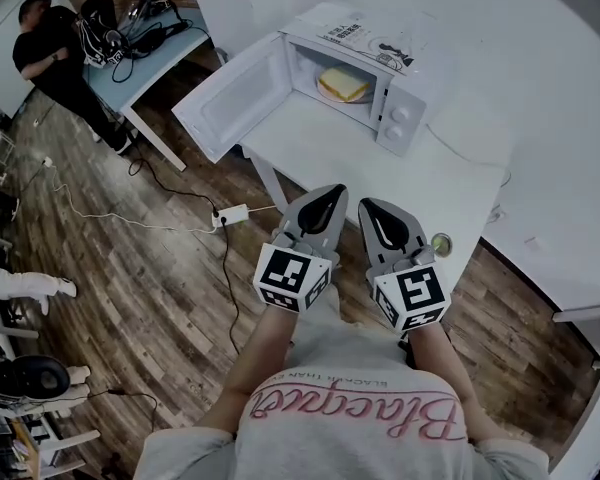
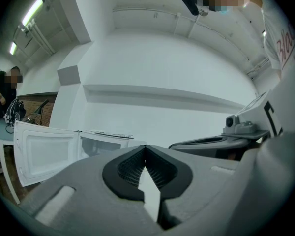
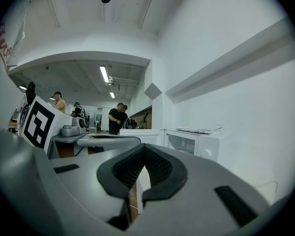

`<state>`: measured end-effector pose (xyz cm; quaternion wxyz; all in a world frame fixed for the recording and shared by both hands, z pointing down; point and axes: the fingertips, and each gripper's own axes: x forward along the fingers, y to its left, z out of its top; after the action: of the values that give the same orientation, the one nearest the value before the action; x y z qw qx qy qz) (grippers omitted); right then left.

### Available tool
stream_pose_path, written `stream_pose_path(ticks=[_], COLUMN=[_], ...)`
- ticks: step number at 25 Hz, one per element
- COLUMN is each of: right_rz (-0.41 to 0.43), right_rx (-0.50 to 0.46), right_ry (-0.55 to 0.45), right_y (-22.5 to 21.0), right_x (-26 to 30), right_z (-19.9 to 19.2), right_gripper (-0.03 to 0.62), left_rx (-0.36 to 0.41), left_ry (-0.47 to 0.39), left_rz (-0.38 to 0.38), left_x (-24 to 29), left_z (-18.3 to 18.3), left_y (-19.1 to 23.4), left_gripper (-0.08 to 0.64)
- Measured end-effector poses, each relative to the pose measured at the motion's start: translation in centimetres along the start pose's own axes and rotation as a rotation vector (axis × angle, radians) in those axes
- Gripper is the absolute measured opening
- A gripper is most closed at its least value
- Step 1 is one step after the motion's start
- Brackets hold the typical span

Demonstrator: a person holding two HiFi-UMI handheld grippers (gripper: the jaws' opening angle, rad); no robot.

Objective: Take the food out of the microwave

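Seen from beside the operator. L gripper (image 1: 332,194) & R gripper (image 1: 374,208): held level, side by side, over the near edge of the white table (image 1: 310,148), tips aimed twd the microwave (image 1: 405,98). Both claws are pressed together at the tips w/ nothing pinched betw. them (each gripper's own view shows the ribbed pads meeting, w/ only table & floor visible through the slit below). Microwave: far end of the table, well apart from both grippers; door (image 1: 230,93) swung wide open to the left. Food (image 1: 343,85): a yellowish slice lying inside the microwave cavity. Misc.: printed sheet (image 1: 365,36) on top of the microwave; small round obj. (image 1: 441,243) at the table edge, just right of R gripper; power strip (image 1: 232,214) w/ cables on the wood floor; person in black (image 1: 50,48) by a 2nd table (image 1: 140,63), far left.
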<state>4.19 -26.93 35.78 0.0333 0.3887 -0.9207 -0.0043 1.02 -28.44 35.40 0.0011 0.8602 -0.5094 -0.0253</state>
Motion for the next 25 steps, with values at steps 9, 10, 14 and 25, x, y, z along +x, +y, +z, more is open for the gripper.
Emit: stream_pose_path(ticks=[9,10,14,25], right_rz=[-0.026,-0.028,-0.039,-0.054], right_rx=[0.019,0.021,0.026,0.01], right_ry=[0.007,0.011,0.024,0.058], right_y=[-4.0,-4.3,-5.8,-8.5], right_x=[7.3,8.1,11.3,18.9], right_z=[0.2,0.1,-0.2,-0.8], right_gripper=[0.009,0.009,0.009,0.009], left_rx=[-0.018,-0.021,-0.025,-0.058], left_ry=[0.024,0.029,0.044,0.072], left_rz=[-0.001,-0.003,-0.019,-0.089], left_x=[5.8,6.4,8.7,14.1], left_z=[-0.5,-0.6,-1.0,-2.8], left_y=[6.1,6.8,9.4,15.1], left_gripper=[0.003,0.003,0.003,0.005])
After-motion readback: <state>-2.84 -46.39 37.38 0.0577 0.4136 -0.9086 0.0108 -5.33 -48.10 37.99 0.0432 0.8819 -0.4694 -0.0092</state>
